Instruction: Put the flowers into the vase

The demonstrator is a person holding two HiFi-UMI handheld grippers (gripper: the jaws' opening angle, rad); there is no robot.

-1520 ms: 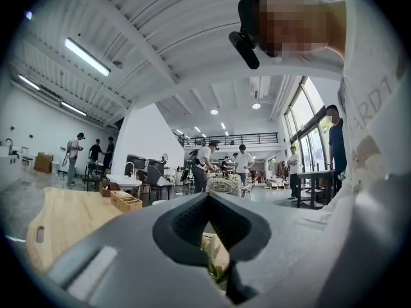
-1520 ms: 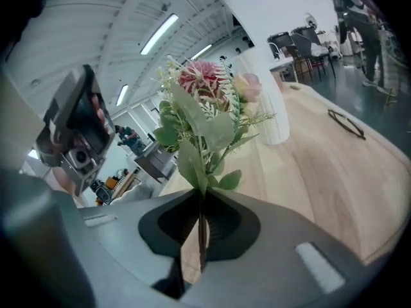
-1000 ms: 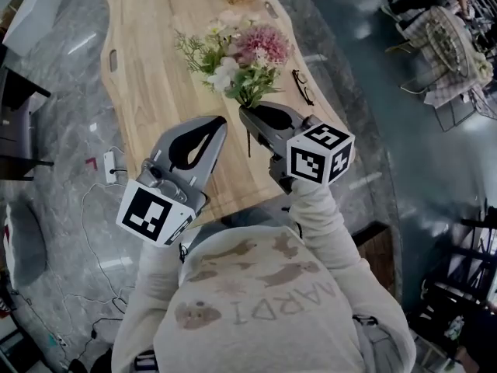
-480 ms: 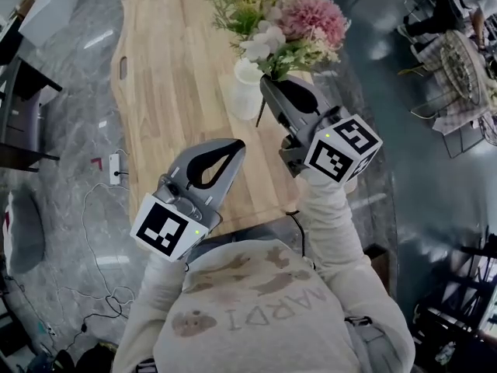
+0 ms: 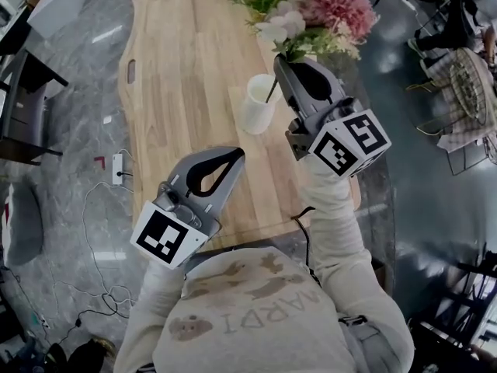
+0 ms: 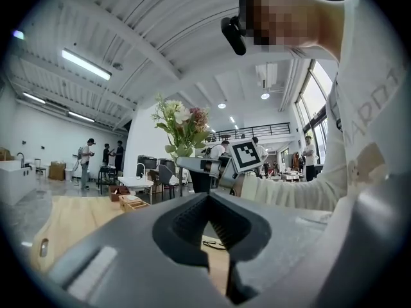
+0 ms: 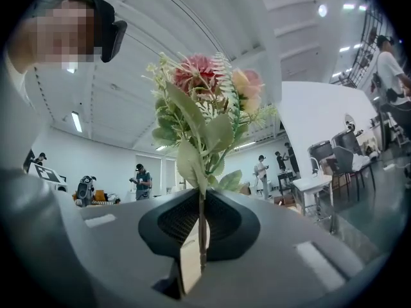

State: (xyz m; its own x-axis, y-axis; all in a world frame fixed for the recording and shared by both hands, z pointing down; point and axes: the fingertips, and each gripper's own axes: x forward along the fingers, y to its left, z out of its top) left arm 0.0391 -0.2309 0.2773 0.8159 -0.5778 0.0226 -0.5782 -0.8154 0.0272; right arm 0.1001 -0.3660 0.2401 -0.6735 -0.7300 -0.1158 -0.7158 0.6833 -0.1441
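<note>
The bouquet of pink and white flowers (image 5: 314, 10) is held up over the wooden table (image 5: 178, 76), with my right gripper (image 5: 286, 62) shut on its stems. The dark stem ends (image 5: 269, 92) hang just at the right rim of the white vase (image 5: 256, 106), which stands upright on the table. In the right gripper view a stem (image 7: 202, 236) runs between the jaws of the right gripper (image 7: 202, 194) and the flowers (image 7: 205, 95) rise above it. My left gripper (image 5: 235, 155) is shut and empty, nearer me than the vase. The left gripper view shows the flowers (image 6: 180, 124) beyond its own jaws (image 6: 207, 197).
A pair of glasses (image 6: 215, 244) and a wooden box (image 6: 128, 201) lie on the table farther off. Left of the table a power strip (image 5: 118, 169) and cables lie on the grey floor. Chairs (image 5: 458, 76) stand at the right. Several people stand in the background.
My right gripper has carried the bouquet up and toward the far right, so the vase now shows whole beside the stem ends. The left gripper has barely moved.
</note>
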